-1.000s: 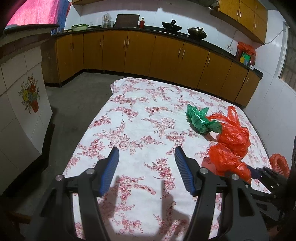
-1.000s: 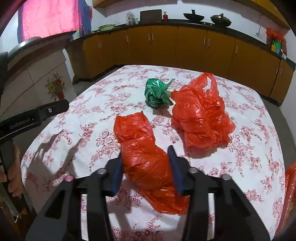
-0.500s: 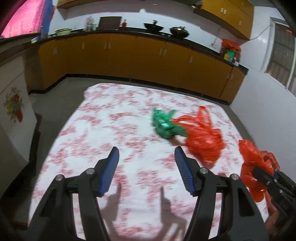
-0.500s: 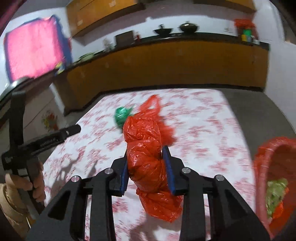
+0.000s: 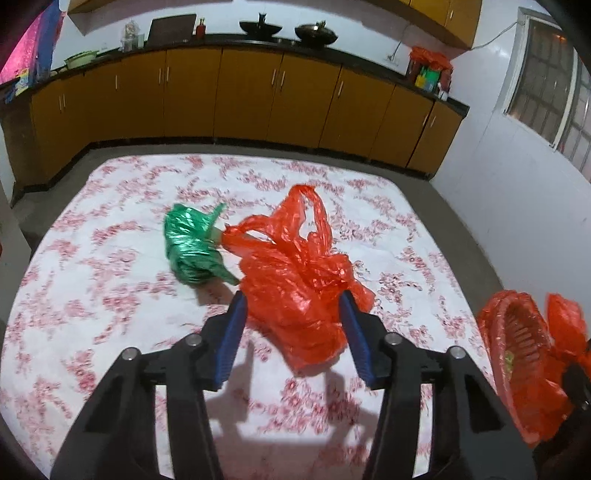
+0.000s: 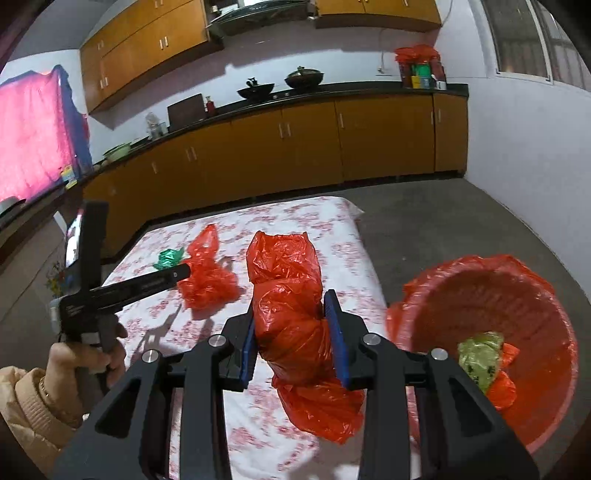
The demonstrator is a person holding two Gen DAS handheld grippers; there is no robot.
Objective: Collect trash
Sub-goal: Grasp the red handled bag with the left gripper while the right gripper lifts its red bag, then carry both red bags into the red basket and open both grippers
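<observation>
The rolled orange bag (image 6: 291, 321), thin crinkled glossy film, hangs pinched between the pads of the right tool (image 6: 293, 341), just left of the lined bin (image 6: 517, 295) and above the desk (image 6: 332, 229) edge; being slippery and limp, its trailing tail may slide out or snag the rim. The left tool (image 5: 291, 332) has just been closing, jaws flanking the loose orange bag (image 5: 295, 273) (contact unclear); it may drag the green wad (image 5: 192, 247) touching its handle.

Floral tablecloth (image 5: 122, 295), orange cabinets (image 5: 251, 96), woks (image 5: 317, 32), pink curtain (image 6: 29, 136)
</observation>
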